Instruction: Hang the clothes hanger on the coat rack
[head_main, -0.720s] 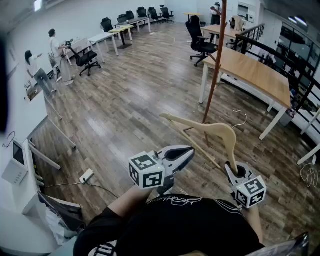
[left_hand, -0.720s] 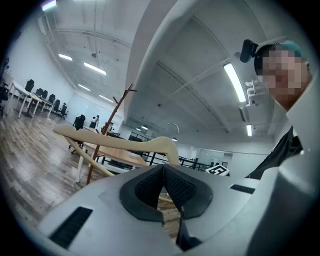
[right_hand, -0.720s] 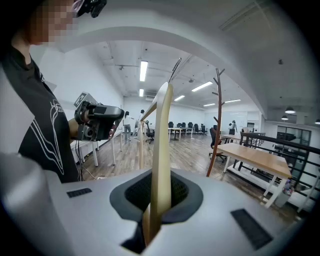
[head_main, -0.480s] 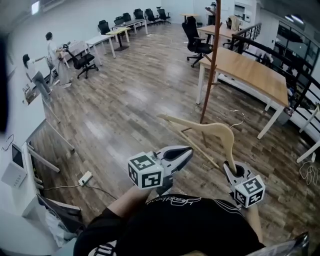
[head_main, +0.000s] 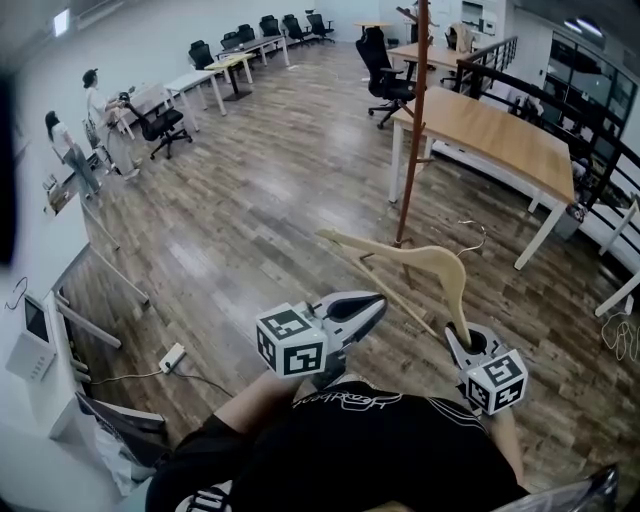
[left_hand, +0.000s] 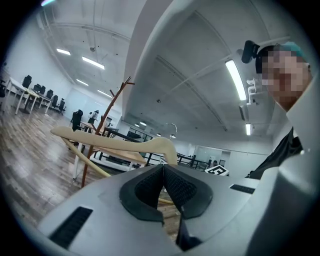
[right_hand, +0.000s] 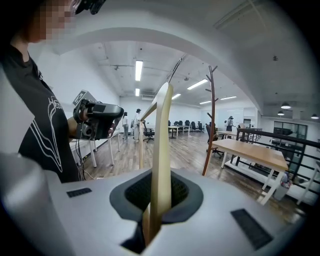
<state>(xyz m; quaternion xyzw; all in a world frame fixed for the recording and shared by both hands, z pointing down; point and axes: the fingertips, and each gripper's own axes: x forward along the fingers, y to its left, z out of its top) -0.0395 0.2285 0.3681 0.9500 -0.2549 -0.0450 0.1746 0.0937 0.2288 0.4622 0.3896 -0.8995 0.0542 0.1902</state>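
Observation:
A pale wooden clothes hanger (head_main: 420, 262) with a wire hook (head_main: 478, 240) is held in the air in front of me. My right gripper (head_main: 462, 338) is shut on one end of the hanger (right_hand: 161, 150), its pads pressed to the wood. My left gripper (head_main: 375, 305) is shut with nothing between its pads, beside the hanger's left arm (left_hand: 115, 144) without touching it. The brown coat rack (head_main: 411, 120), a tall pole with branch pegs, stands on the floor beyond the hanger; the coat rack (right_hand: 209, 120) shows to the right in the right gripper view, and the coat rack (left_hand: 102, 132) shows at left in the left gripper view.
A long wooden table (head_main: 500, 135) on white legs stands right of the rack, with a black railing (head_main: 590, 150) behind it. Office chairs (head_main: 380, 65) and desks (head_main: 215, 75) line the far room. Two people (head_main: 85, 125) stand at far left. A power strip (head_main: 172, 355) lies on the floor.
The view has advanced slightly toward the coat rack, which now sits a bit further left in the head view. Both grippers and the hanger keep their positions relative to me.

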